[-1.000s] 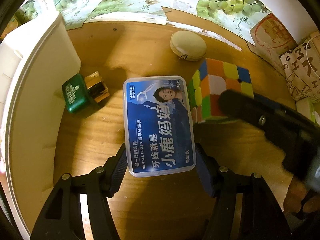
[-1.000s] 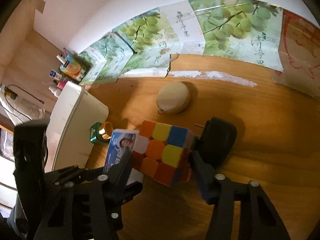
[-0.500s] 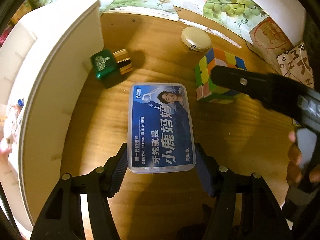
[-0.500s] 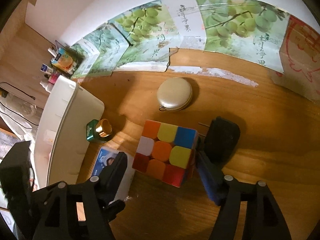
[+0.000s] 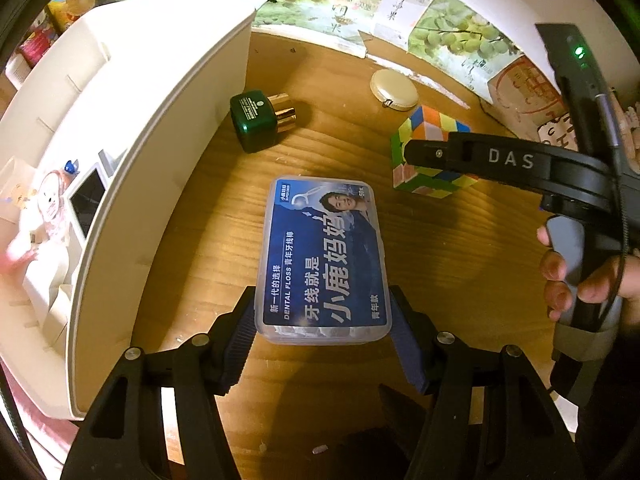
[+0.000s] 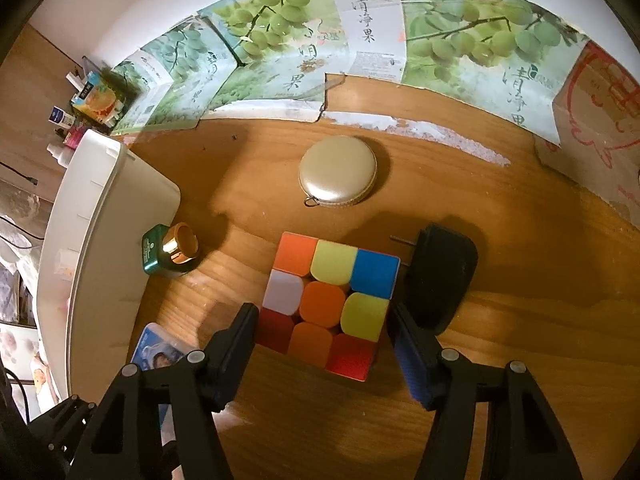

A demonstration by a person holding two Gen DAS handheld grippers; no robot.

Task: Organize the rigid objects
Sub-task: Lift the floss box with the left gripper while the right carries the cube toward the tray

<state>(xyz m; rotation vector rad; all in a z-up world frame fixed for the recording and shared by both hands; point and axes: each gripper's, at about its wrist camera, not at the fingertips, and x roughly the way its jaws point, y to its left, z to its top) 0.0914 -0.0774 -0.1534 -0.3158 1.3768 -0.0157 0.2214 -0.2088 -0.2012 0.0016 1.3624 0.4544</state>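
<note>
My left gripper [image 5: 323, 334] is shut on a clear dental floss box [image 5: 324, 256] with a blue label and holds it above the wooden table. My right gripper [image 6: 322, 346] is shut on a multicoloured puzzle cube [image 6: 330, 302]; the cube also shows in the left wrist view [image 5: 430, 152], with the right gripper's finger across it. The floss box corner shows at the lower left of the right wrist view [image 6: 158, 354].
A white compartment organizer [image 5: 132, 128] stands at the left. A green bottle with a gold cap [image 6: 168, 252], a round beige case [image 6: 338, 172] and a black plug adapter [image 6: 442, 276] lie on the table [image 6: 540, 320]. Grape-printed cardboard [image 6: 360, 36] lines the back.
The left gripper has lifted and pulled back with the floss box, bringing the organizer into view. The right gripper has moved a little up around the cube.
</note>
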